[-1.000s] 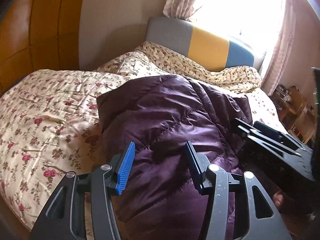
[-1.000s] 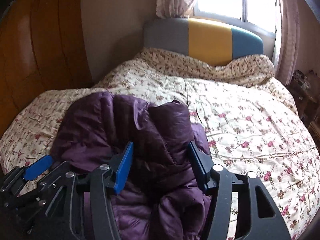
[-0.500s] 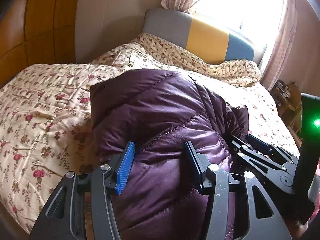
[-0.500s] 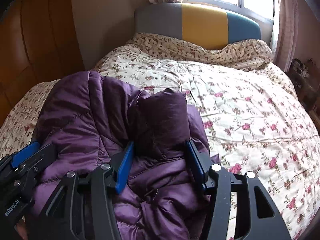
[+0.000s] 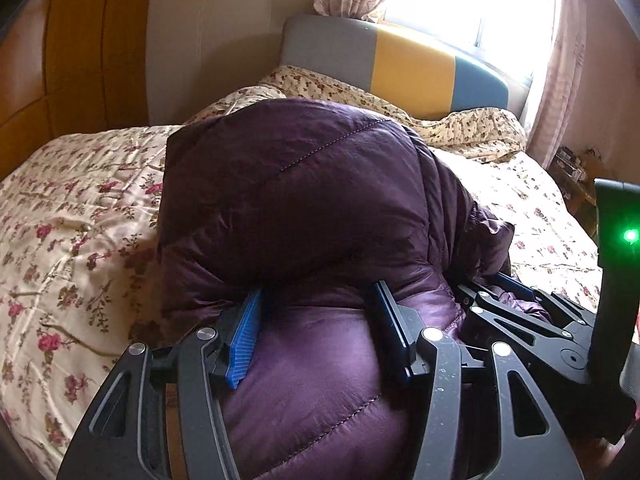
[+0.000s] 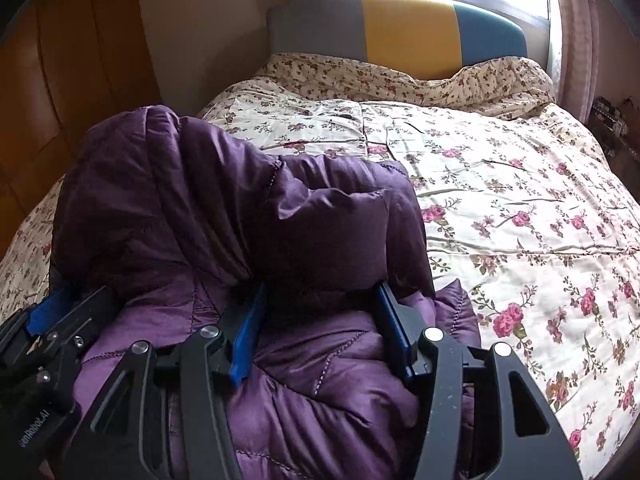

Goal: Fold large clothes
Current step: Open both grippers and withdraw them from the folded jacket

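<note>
A puffy dark purple quilted jacket (image 5: pixel 300 184) (image 6: pixel 200 200) lies bunched on the near part of the bed. My left gripper (image 5: pixel 318 292) sits at its near left edge, pads pressed on a thick fold that bulges up past the fingertips. My right gripper (image 6: pixel 322 288) grips another thick fold at the jacket's right side in the same way. Each gripper shows in the other's view: the right gripper (image 5: pixel 520 304) low on the right, the left gripper (image 6: pixel 48 312) low on the left. Both are close together. The fabric under the fingers is hidden.
The floral quilt (image 5: pixel 80 200) (image 6: pixel 520 200) spreads out left and right of the jacket. At the far end a grey, yellow and blue headboard (image 6: pixel 404 24) stands under a bright window. A wooden wardrobe (image 5: pixel 60 60) is on the left, a cluttered bedside shelf (image 6: pixel 608 120) on the right.
Both grippers have sunk toward the bed with the jacket between their fingers. The jacket's far part now bulges higher and nearer in both views.
</note>
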